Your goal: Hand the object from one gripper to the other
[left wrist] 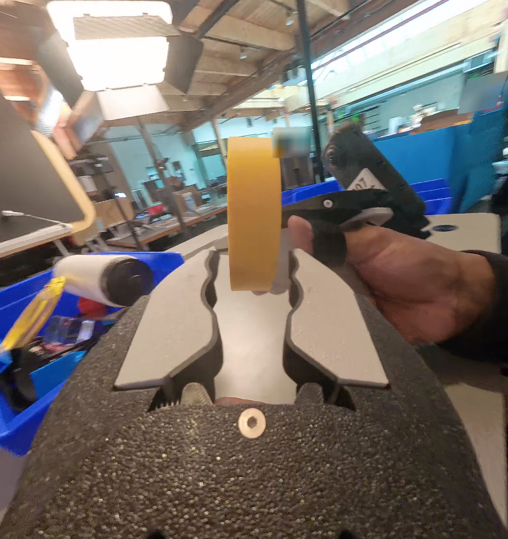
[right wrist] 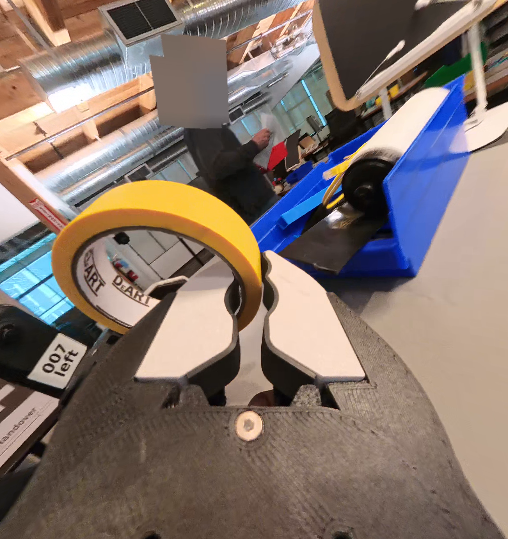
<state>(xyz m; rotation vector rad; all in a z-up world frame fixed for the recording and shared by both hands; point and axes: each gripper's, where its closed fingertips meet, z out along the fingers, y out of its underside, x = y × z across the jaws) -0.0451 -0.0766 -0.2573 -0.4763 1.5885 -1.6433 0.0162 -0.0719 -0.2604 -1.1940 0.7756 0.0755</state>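
A yellow roll of tape stands edge-on between the two fingers of my left gripper, which is open; gaps show on both sides of the roll. My right gripper is shut on the roll's wall, with one finger inside the ring and one outside. In the left wrist view the right gripper comes in from the right, held by a hand, with its tips hidden behind the roll. In the right wrist view one of the left gripper's fingers reaches up beside the roll's open side.
A blue bin stands on the grey table. It holds a white roll with a black end and yellow cable. More blue bins stand behind. A person stands farther off. About 6 cm separates my left fingertips from my right.
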